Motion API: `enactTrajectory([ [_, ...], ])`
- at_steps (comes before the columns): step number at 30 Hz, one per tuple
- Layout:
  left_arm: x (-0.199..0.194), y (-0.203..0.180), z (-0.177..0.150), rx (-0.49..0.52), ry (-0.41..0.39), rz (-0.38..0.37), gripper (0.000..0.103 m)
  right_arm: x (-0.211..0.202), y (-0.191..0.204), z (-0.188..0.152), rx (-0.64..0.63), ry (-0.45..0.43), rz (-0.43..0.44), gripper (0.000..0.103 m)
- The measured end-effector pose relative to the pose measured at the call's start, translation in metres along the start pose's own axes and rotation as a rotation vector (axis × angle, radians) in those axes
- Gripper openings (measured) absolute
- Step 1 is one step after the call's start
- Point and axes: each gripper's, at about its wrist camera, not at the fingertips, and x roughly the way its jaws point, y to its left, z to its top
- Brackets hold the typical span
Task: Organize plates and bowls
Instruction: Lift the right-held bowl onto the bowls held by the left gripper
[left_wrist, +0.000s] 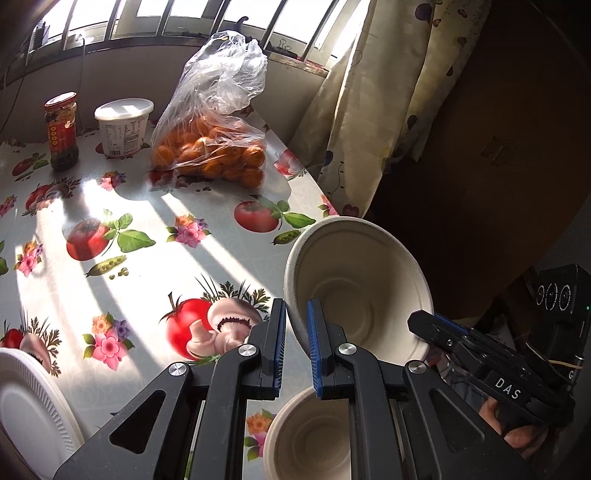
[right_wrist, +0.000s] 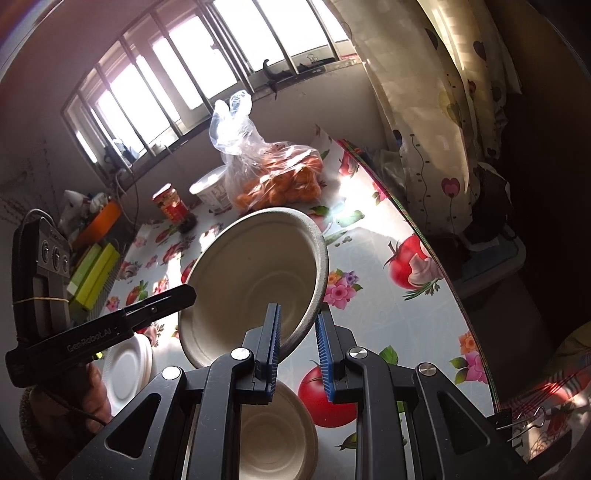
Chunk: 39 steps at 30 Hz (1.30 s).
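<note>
A beige paper bowl (left_wrist: 358, 280) (right_wrist: 255, 266) hangs tilted above the table, held from both sides. My left gripper (left_wrist: 296, 314) is shut on its left rim, which sits between the blue pads. My right gripper (right_wrist: 298, 317) is shut on the opposite rim; in the left wrist view this right gripper (left_wrist: 421, 321) shows at the bowl's right edge. The left gripper (right_wrist: 188, 293) reaches the bowl's left side in the right wrist view. A second beige bowl (left_wrist: 310, 439) (right_wrist: 273, 435) stands on the table right below. White foam plates (left_wrist: 26, 406) (right_wrist: 127, 362) lie to the left.
The table (left_wrist: 110, 258) has a fruit-print cloth. At its far side stand a bag of oranges (left_wrist: 210, 151), a white tub (left_wrist: 123, 125) and a red-lidded jar (left_wrist: 62, 131). A curtain (left_wrist: 369, 110) hangs past the right edge. Yellow-green boxes (right_wrist: 92, 273) lie at the left.
</note>
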Motion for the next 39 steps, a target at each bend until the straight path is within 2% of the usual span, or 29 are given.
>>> enactTrajectory([
  [22,-0.036,-0.001,-0.046,0.012,0.006,-0.036,0.012,-0.035,0.024,-0.054,0.023,-0.019,-0.03,0.019],
  [39,-0.033,0.006,-0.077,0.015,0.057,-0.04,0.012,-0.037,0.03,-0.088,0.055,0.004,-0.066,0.02],
])
